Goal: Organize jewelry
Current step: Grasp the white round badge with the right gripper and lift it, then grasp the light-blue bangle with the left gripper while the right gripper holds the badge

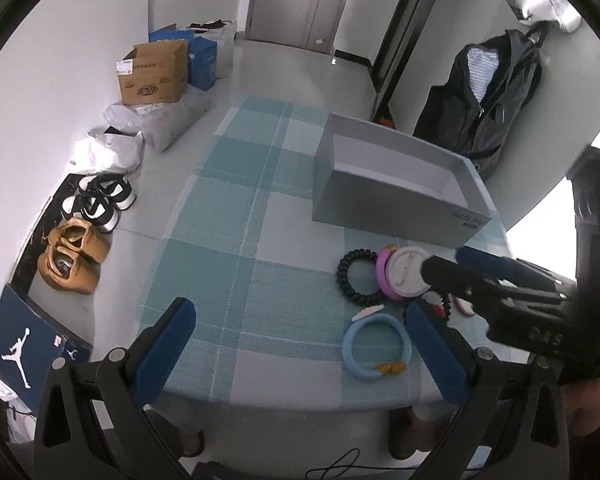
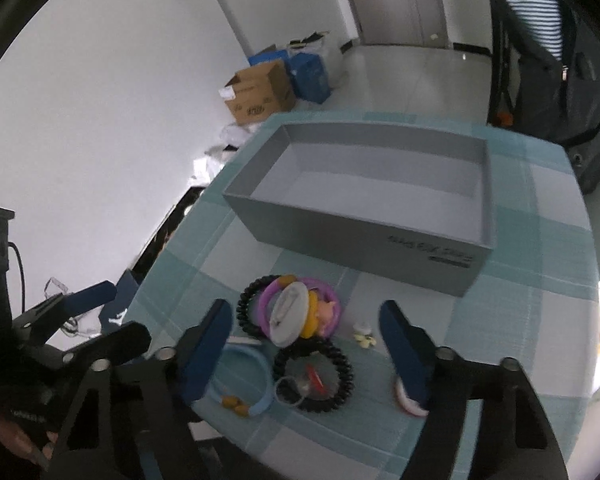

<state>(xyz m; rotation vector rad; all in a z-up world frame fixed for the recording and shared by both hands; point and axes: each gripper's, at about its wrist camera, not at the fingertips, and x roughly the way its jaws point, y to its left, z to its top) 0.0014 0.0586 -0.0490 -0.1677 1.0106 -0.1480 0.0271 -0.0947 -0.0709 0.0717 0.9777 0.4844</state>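
A pile of jewelry lies on the checked cloth before an empty grey box (image 1: 400,184) (image 2: 364,208). It holds a white round case (image 1: 406,274) (image 2: 288,314) on a purple ring (image 1: 381,276) (image 2: 266,298), two black coil bands (image 1: 354,278) (image 2: 314,376), a light-blue band with amber beads (image 1: 376,346) (image 2: 246,380) and a pink-white ring (image 2: 408,402). My right gripper (image 2: 306,344) is open, above the pile; in the left wrist view (image 1: 446,262) it reaches in from the right. My left gripper (image 1: 300,332) is open and empty near the table's front edge, its right finger beside the blue band.
A small yellow flower piece (image 2: 365,338) lies right of the pile. On the floor at left are shoes (image 1: 74,256), a cardboard box (image 1: 154,74) and bags. A dark jacket (image 1: 484,96) hangs at the back right. The table's front edge (image 1: 300,402) is close.
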